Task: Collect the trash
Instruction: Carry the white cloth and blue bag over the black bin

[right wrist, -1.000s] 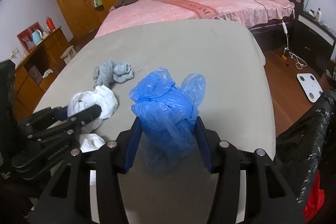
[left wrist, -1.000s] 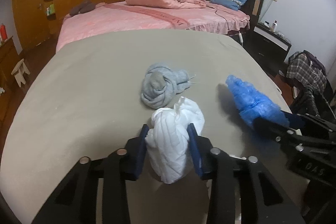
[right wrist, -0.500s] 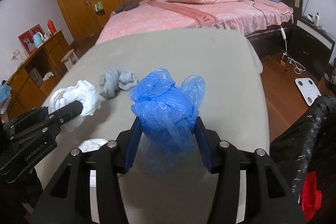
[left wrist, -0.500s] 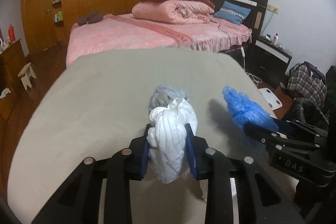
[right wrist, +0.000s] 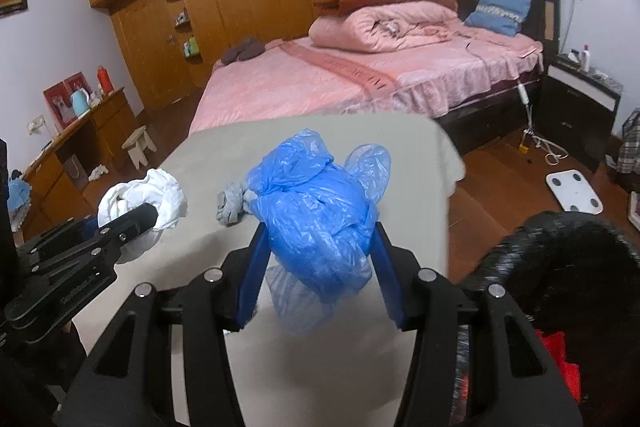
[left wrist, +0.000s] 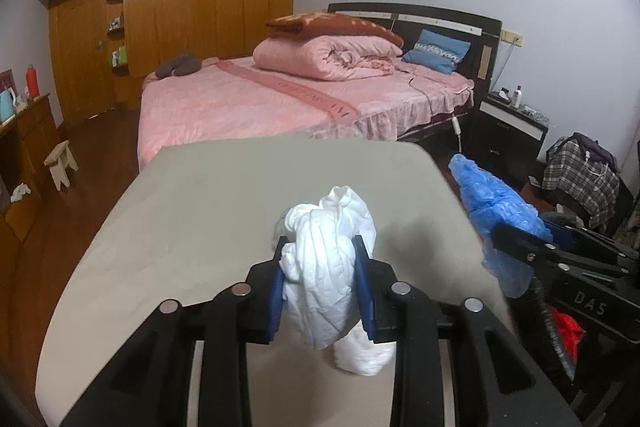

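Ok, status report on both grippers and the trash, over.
Left gripper shut on crumpled white plastic bag. Right gripper shut on crumpled blue plastic bag. Grey cloth wad on beige table.

White wad (left wrist: 326, 275), blue bag (right wrist: 316, 223), grey rag (right wrist: 232, 203), beige table (left wrist: 192, 211).

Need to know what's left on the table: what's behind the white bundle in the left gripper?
From the left wrist, the white bundle hides nearly everything behind it. The right wrist shows a grey crumpled cloth lying on the table there.
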